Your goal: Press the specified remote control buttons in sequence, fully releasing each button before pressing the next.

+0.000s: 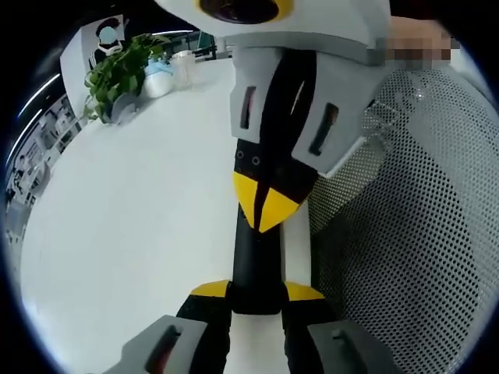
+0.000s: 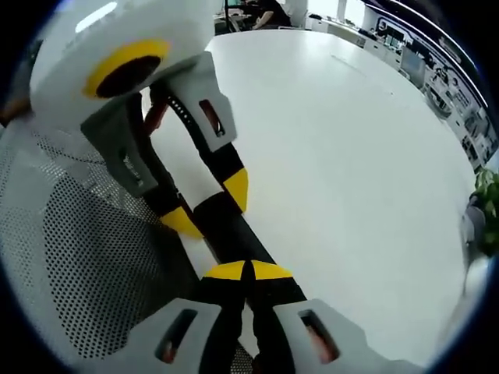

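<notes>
While the left gripper (image 1: 256, 300) clamps one end of the black remote (image 1: 256, 269) over the white table (image 1: 125, 226), we see the right gripper (image 2: 248, 274) closed, tips together on the remote's far end. We read no lettering.

The remote (image 1: 256, 265) is mostly hidden: left gripper (image 1: 256, 300) covers its near end, right gripper (image 1: 269, 204) covers the far end, so no buttons can be read. In the right gripper view the remote (image 2: 226, 230) is again a dark strip w/o visible keys. The plant (image 1: 117, 74) and cups behind it are too small to tell. The mesh chair (image 1: 413, 234) is cut by the edge.
</notes>
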`<state>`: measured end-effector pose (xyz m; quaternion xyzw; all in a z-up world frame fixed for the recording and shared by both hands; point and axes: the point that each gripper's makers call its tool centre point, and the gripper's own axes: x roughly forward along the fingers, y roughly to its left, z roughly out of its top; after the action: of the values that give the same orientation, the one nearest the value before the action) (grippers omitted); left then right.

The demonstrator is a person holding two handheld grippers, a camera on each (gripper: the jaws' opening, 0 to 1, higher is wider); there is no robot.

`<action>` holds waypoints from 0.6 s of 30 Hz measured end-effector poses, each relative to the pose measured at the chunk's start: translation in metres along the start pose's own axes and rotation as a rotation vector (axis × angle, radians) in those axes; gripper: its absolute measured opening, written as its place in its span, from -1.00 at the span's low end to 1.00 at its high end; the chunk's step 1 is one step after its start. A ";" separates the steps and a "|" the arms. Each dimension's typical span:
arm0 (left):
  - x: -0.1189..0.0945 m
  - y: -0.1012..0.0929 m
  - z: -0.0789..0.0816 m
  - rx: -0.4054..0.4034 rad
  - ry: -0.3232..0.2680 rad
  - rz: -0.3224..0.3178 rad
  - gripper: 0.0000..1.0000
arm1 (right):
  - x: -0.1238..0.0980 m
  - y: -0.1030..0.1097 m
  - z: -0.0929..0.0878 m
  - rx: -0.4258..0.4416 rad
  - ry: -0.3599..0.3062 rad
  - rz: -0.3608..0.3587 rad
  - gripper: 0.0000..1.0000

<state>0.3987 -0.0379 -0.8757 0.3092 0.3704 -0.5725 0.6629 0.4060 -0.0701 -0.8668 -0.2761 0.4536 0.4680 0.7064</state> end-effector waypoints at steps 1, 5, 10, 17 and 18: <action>0.000 0.000 0.000 -0.001 0.000 0.000 -0.51 | 0.000 0.000 0.001 0.010 -0.006 -0.001 -1.00; 0.000 0.000 0.000 -0.003 -0.001 0.001 -0.51 | 0.000 0.000 0.001 0.013 0.000 -0.004 -1.00; 0.000 0.000 0.000 -0.004 -0.002 0.001 -0.51 | 0.001 -0.001 0.001 0.025 0.009 -0.013 -1.00; 0.001 0.000 0.000 0.005 -0.013 0.000 -0.51 | 0.000 -0.002 0.001 0.074 0.005 0.007 -1.00; 0.001 0.000 0.000 0.005 -0.012 -0.001 -0.51 | 0.000 -0.001 0.001 0.072 0.006 0.007 -1.00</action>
<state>0.3992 -0.0383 -0.8761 0.3074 0.3648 -0.5756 0.6641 0.4079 -0.0694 -0.8664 -0.2504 0.4732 0.4532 0.7127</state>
